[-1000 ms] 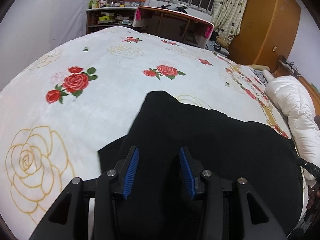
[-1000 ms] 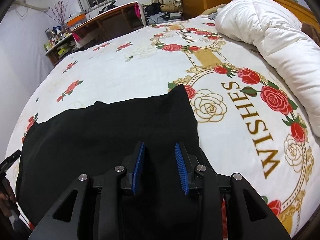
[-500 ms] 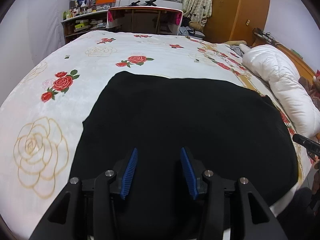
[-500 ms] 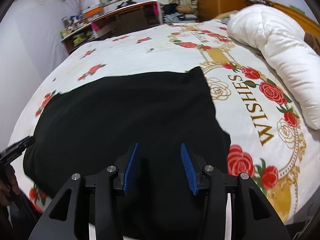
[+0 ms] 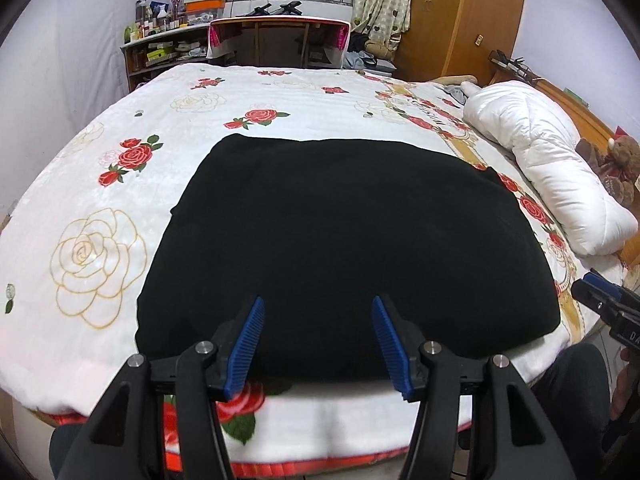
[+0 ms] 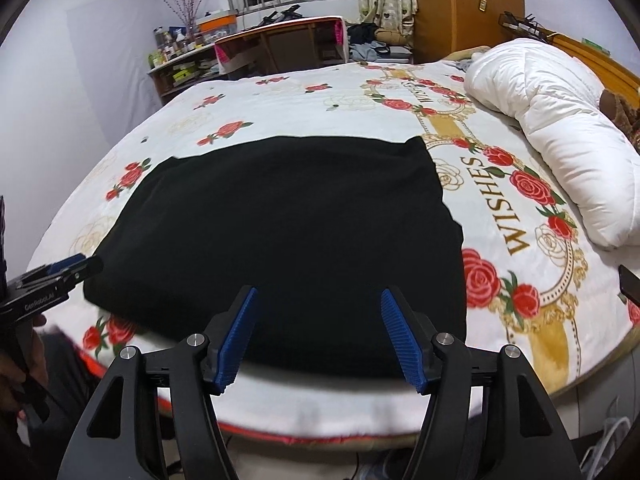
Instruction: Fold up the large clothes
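— Bedroom, is it? What does the work lie on?

— On a bed under a white rose-print blanket (image 5: 132, 240), with a rolled white duvet (image 5: 552, 168) along the headboard side, a desk (image 5: 276, 40) and shelves beyond the far edge, a barred window and a wooden wardrobe (image 5: 460, 20) behind.

— And the garment?

— The black garment (image 5: 340, 232) lies flat as a broad rectangle, its near edge close to the blanket's near edge. Its long axis runs across both views, side to side.

— Where do the grippers stand to it?

— Both sit off the near edge, pointing down and forward at it. The left gripper (image 5: 318, 340) faces the left half, the right gripper (image 6: 316, 334) the right half; each is nearer its own end, so neither has the advantage.

— Holding anything?

— No. Both sets of jaws have just been opening and stand well apart, with nothing between the blue pads; the cloth lies beyond them, untouched.

— So the next fold?

— Probably end over end, though that is only my guess.
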